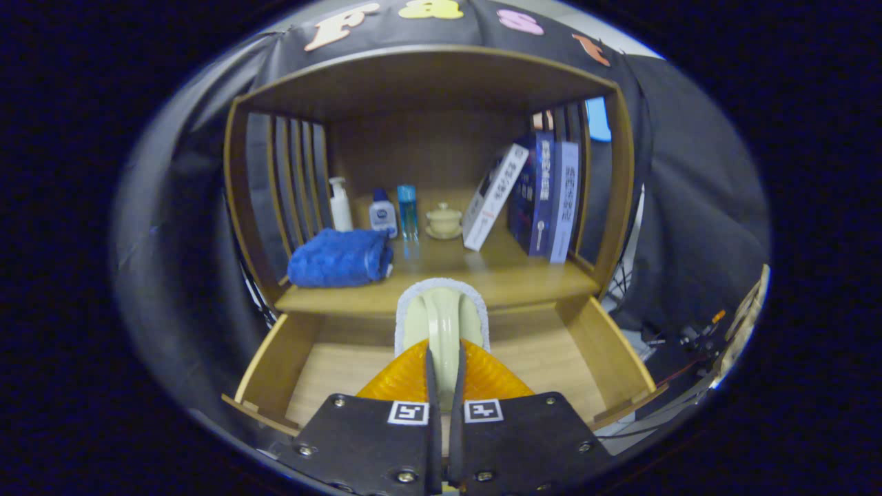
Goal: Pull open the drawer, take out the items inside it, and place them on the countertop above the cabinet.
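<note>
The two-finger gripper (443, 375) is clamping both black fingers together on the thin pale-green handle of a cleaning brush (442, 324), an orange ribbed body with a white fuzzy pad edging its front. The brush is hanging above the pulled-out wooden drawer (606, 351), just ahead of the fingertips at 12 o'clock and short of the wooden countertop (524, 275), so it is already out of the drawer but not yet set down. No other item is showing on the visible drawer floor, though the gripper is hiding its middle.

On the countertop, a rolled blue towel (340, 257) is lying at 10 o'clock of the brush; behind it stand a white pump bottle (340, 204), a small white bottle with a blue cap (382, 213) and a slim clear-blue bottle (407, 211). A cream lidded cup on a saucer (444, 221) is sitting at 12 o'clock, and leaning books (534, 196) at 2 o'clock.

The grip is narrow and on the handle alone, so the heavier orange body may be pivoting or slipping if tilted. Carrying it forward too low risks catching the countertop's front edge; pushing too deep risks knocking the cup or bottles.
</note>
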Available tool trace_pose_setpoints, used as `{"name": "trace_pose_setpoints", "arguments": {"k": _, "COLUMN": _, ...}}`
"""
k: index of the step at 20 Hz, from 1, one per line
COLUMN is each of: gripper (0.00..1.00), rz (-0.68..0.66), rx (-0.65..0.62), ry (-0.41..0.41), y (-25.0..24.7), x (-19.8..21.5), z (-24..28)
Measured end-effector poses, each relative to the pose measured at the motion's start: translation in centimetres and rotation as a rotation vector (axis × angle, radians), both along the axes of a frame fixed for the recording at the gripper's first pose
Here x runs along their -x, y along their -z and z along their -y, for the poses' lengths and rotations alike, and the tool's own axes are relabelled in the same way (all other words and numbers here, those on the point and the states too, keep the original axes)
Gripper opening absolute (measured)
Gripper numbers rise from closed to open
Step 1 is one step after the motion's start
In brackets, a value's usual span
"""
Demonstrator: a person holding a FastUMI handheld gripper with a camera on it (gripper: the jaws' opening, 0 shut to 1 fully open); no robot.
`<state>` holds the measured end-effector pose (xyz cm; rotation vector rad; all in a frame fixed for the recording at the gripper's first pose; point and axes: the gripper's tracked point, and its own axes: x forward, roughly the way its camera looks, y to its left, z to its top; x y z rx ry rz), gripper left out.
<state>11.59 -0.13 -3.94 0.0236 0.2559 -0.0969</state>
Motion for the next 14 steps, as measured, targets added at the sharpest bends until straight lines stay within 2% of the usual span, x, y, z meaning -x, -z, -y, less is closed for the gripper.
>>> {"name": "trace_pose_setpoints", "arguments": {"k": 1, "gripper": 0.05, "rz": 0.063, "rx": -0.014, "ry": -0.027, "y": -1.8, "x": 0.4, "z": -0.4}}
{"name": "trace_pose_setpoints", "arguments": {"k": 4, "gripper": 0.05, "rz": 0.245, "rx": -0.041, "ry": -0.025, "y": -8.2, "x": 2.5, "z": -0.2}}
{"name": "trace_pose_setpoints", "arguments": {"k": 6, "gripper": 0.05, "rz": 0.307, "rx": -0.040, "ry": -0.022, "y": -10.3, "x": 3.1, "z": -0.1}}
{"name": "trace_pose_setpoints", "arguments": {"k": 9, "gripper": 0.04, "rz": 0.319, "rx": -0.021, "ry": 0.002, "y": -11.8, "x": 2.6, "z": 0.8}}
{"name": "trace_pose_setpoints", "arguments": {"k": 11, "gripper": 0.04, "rz": 0.318, "rx": -0.040, "ry": -0.008, "y": -12.3, "x": 1.1, "z": 0.7}}
{"name": "trace_pose_setpoints", "arguments": {"k": 14, "gripper": 0.05, "rz": 0.277, "rx": 0.000, "ry": 0.009, "y": -11.8, "x": -1.9, "z": 2.2}}
